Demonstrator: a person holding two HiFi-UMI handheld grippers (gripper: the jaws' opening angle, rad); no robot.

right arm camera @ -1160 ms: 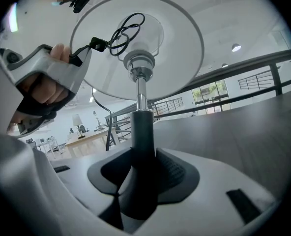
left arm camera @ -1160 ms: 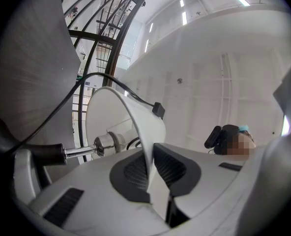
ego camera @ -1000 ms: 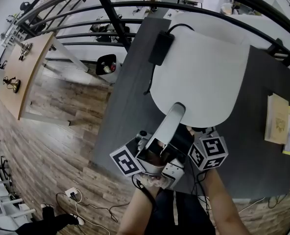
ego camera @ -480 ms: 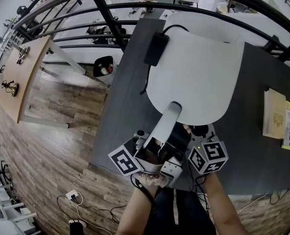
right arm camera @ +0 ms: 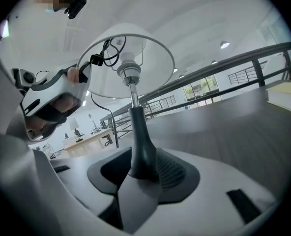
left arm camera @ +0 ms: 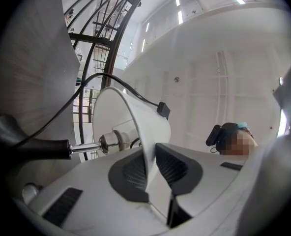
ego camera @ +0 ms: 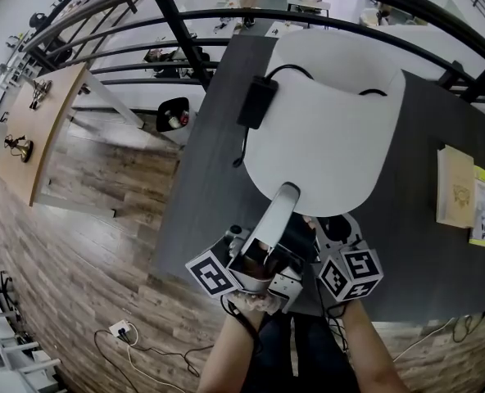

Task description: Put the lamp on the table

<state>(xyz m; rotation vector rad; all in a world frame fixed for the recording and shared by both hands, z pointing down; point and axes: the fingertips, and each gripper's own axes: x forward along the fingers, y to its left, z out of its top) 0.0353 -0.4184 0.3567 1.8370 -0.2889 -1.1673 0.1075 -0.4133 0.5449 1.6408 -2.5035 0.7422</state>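
The lamp's wide white shade (ego camera: 333, 129) hangs over the dark grey table (ego camera: 218, 187). My left gripper (ego camera: 285, 195) reaches up to the shade's near rim. In the left gripper view the thin rim (left arm camera: 146, 146) runs between the pads (left arm camera: 172, 166); the jaws are opening and a small gap shows beside the rim. My right gripper (ego camera: 331, 234) is shut on the lamp's dark stem (right arm camera: 141, 151), low near the base, with the shade (right arm camera: 130, 58) above it. Whether the base rests on the table is hidden.
A black power adapter (ego camera: 256, 102) with its cable lies on the table's left part. Books (ego camera: 455, 187) lie at the right edge. A black railing (ego camera: 185, 23) runs behind the table. Wooden floor and a side table (ego camera: 29, 129) are at the left.
The lamp and both grippers have shifted slightly farther onto the table. The right gripper has sunk a little toward the near edge.
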